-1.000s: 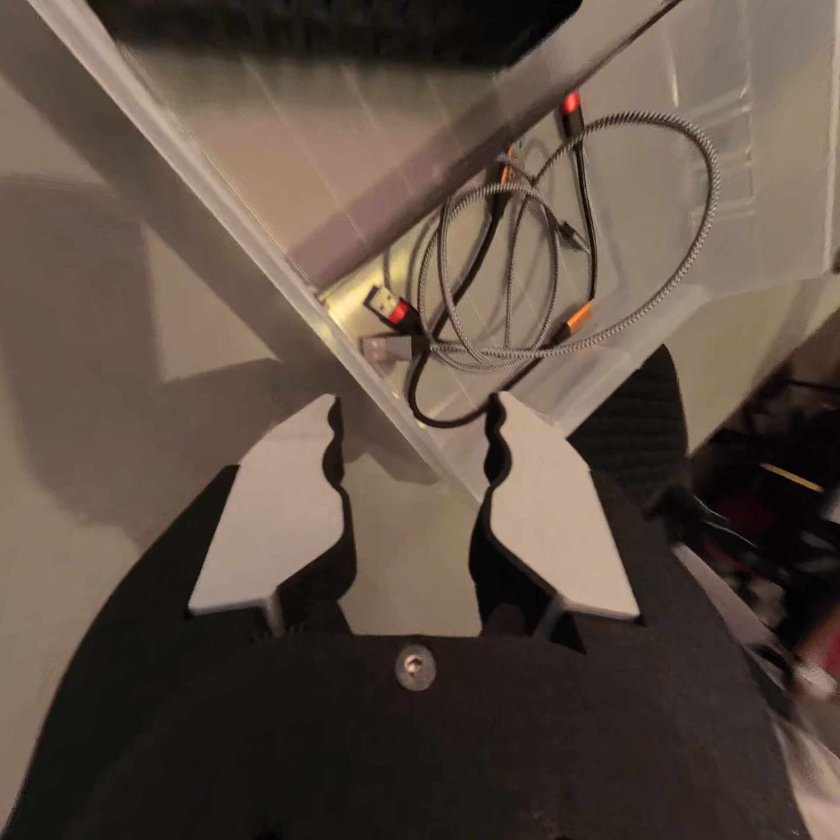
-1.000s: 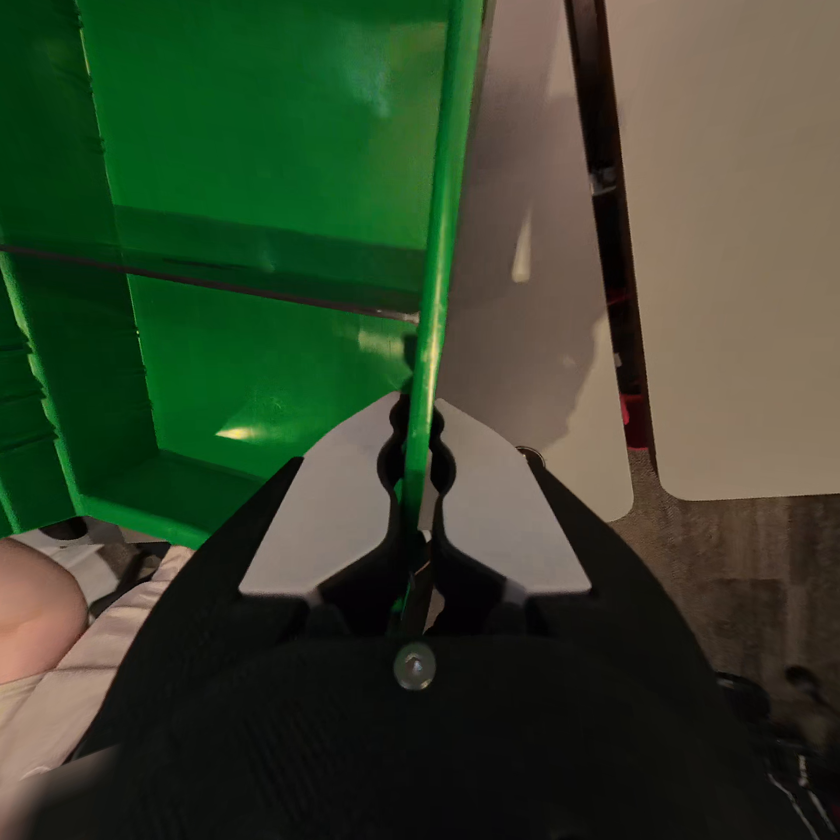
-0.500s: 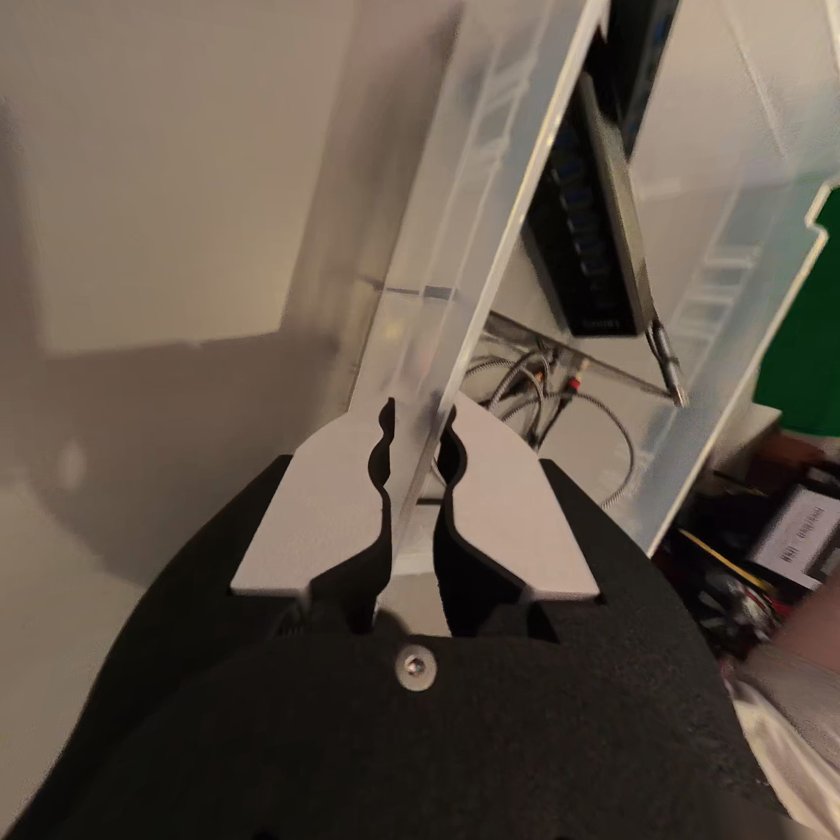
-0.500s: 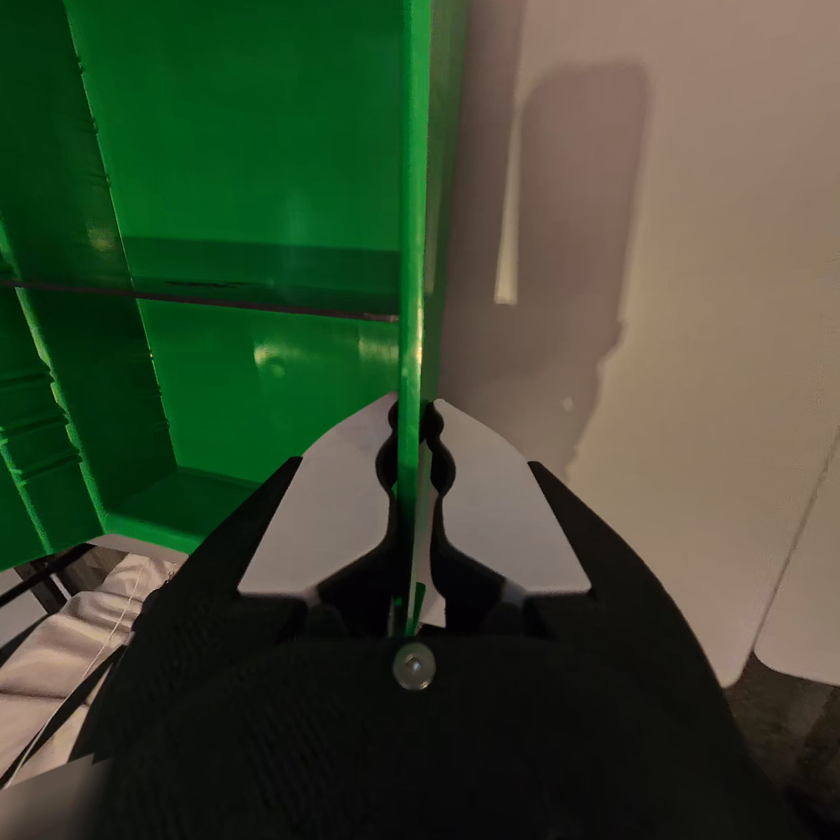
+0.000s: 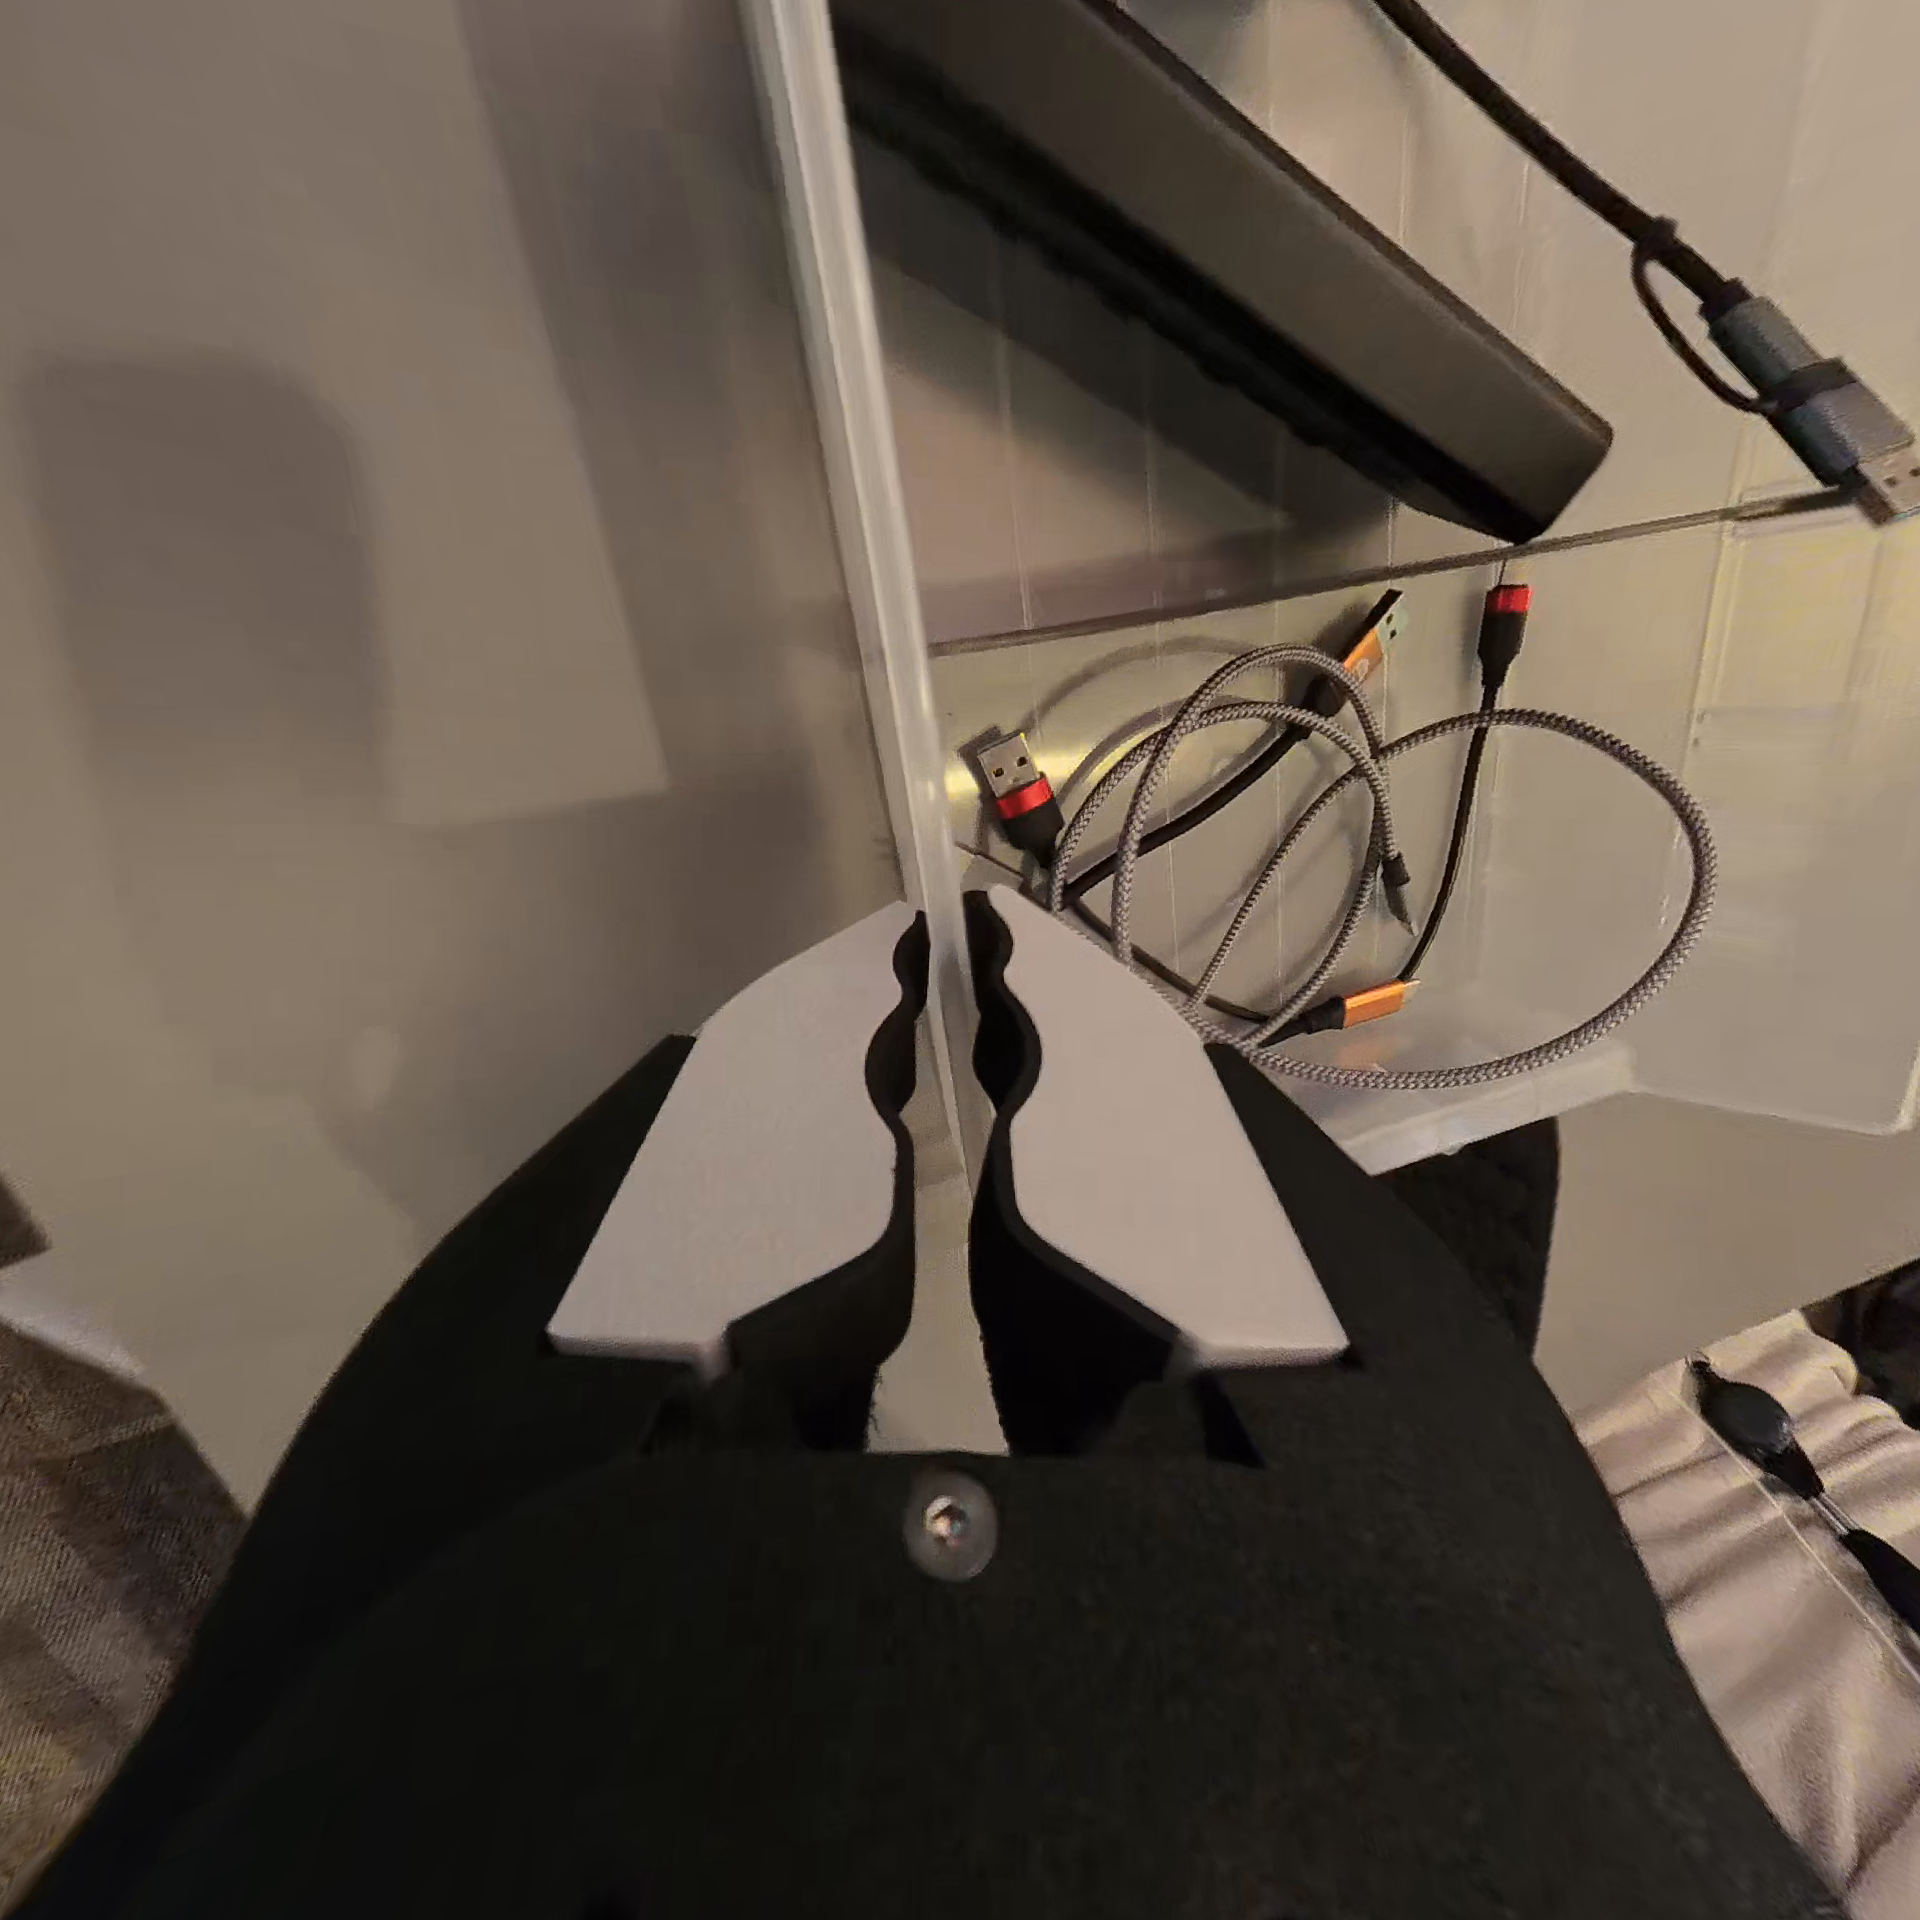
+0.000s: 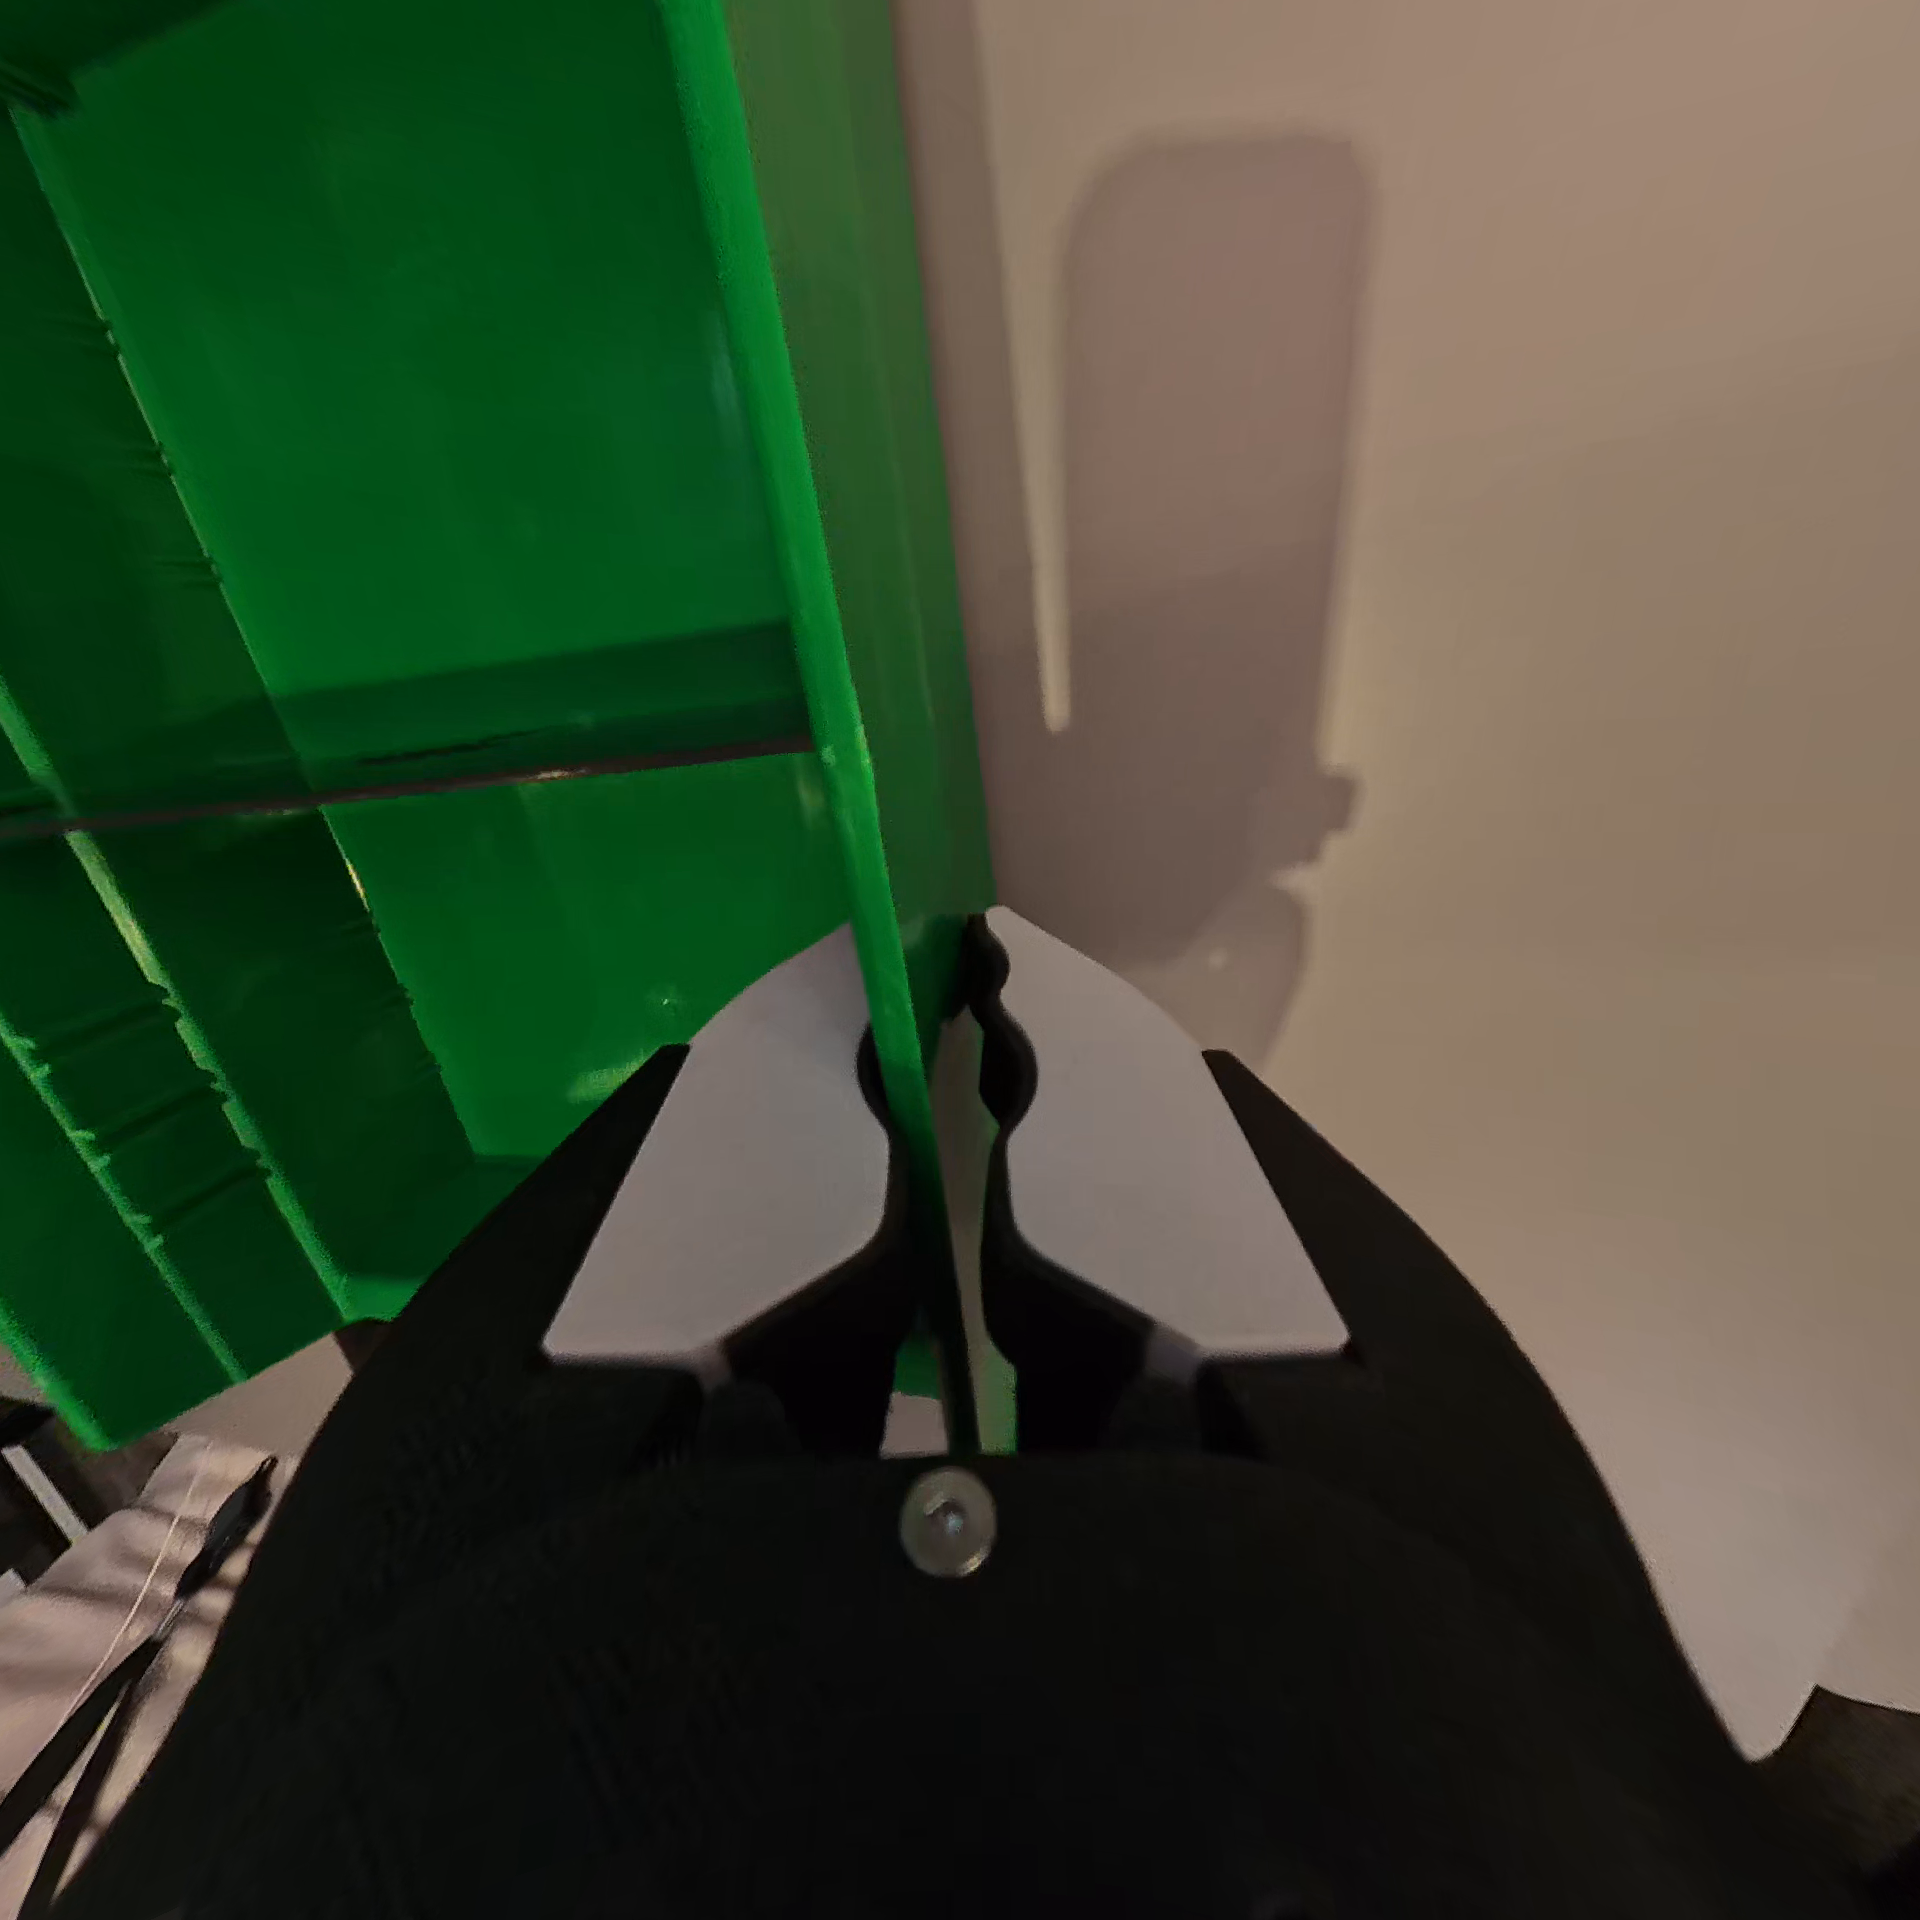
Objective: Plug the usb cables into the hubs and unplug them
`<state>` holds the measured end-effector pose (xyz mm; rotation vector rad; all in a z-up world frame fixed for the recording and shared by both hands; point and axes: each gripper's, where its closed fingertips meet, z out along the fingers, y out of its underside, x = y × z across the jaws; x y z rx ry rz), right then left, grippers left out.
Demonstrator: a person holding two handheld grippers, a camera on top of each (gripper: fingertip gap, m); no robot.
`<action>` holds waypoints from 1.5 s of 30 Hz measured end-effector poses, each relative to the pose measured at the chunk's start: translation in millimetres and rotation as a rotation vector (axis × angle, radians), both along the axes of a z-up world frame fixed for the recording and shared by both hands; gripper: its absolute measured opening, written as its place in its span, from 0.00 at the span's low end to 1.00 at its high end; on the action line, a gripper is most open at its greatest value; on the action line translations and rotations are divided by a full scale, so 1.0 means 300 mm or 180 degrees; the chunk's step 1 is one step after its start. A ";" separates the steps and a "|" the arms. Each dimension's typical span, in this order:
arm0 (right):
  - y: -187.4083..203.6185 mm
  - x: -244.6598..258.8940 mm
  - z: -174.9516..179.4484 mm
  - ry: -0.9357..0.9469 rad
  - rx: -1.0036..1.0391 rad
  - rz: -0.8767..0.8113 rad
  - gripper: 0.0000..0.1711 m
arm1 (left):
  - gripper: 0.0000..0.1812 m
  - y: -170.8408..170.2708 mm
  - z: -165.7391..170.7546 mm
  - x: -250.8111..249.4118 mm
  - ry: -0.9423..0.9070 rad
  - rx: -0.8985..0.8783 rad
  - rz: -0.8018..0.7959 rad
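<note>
**Both claws clamped on bin walls**

The left claw (image 5: 948, 925) is closed on the side wall of a clear plastic bin (image 5: 831, 312). Inside it, coiled usb cables (image 5: 1382, 883) lie loose in the near compartment; a dark hub (image 5: 1247, 260) sits beyond the divider. The right claw (image 6: 920, 935) grips the wall of a green bin (image 6: 468, 416) over the pale table (image 6: 1558, 623).

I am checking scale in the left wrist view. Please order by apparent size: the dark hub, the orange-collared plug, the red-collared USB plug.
1. dark hub, clearly largest.
2. red-collared USB plug and orange-collared plug: alike, not ranked.
</note>
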<state>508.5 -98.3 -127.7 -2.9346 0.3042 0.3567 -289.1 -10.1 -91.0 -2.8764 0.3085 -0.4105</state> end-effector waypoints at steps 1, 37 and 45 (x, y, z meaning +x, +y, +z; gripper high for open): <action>0.004 0.006 -0.004 -0.0034 0.0034 -0.0032 0.05 | 0.03 -0.009 0.000 -0.026 0.0040 0.0008 0.0021; -0.048 0.041 0.014 0.0065 0.0448 -0.0334 0.11 | 0.06 -0.053 0.082 -0.316 -0.0682 0.0892 0.1258; -0.073 0.254 0.632 0.0054 0.1959 -0.0644 0.16 | 0.14 -0.137 0.838 -0.603 -0.0618 0.2346 0.1372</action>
